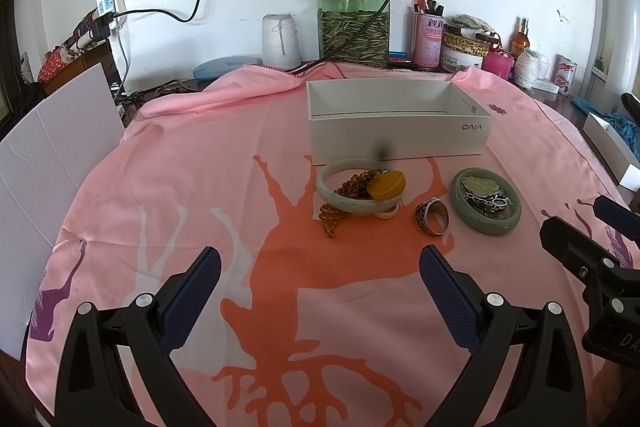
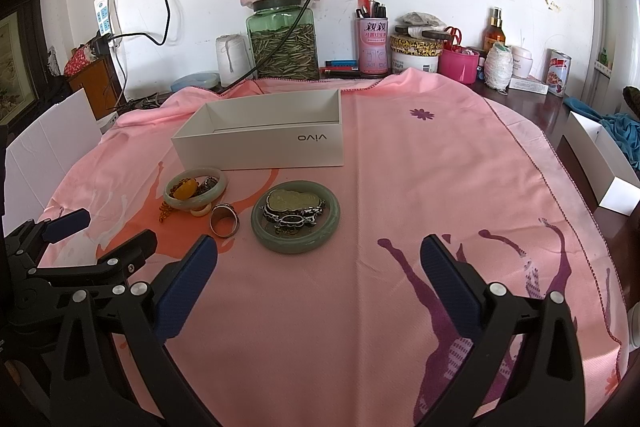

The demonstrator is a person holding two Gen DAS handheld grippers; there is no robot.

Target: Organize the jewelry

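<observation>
1. Your left gripper [image 1: 320,267] and right gripper [image 2: 318,257] both gape, empty.
2. Two jade bangles [image 1: 352,205] [image 1: 486,223], one silver ring [image 1: 432,215], one white box [image 1: 400,143] lie on the cloth [image 1: 200,167].

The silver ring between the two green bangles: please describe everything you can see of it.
The silver ring is a wide metallic band whose broad face carries a dark, ornate pattern. It lies on its side on the pink cloth, its opening turned toward the cameras, between the pale bangle and the darker bangle. It seems to touch neither, and no gripper holds it.
</observation>
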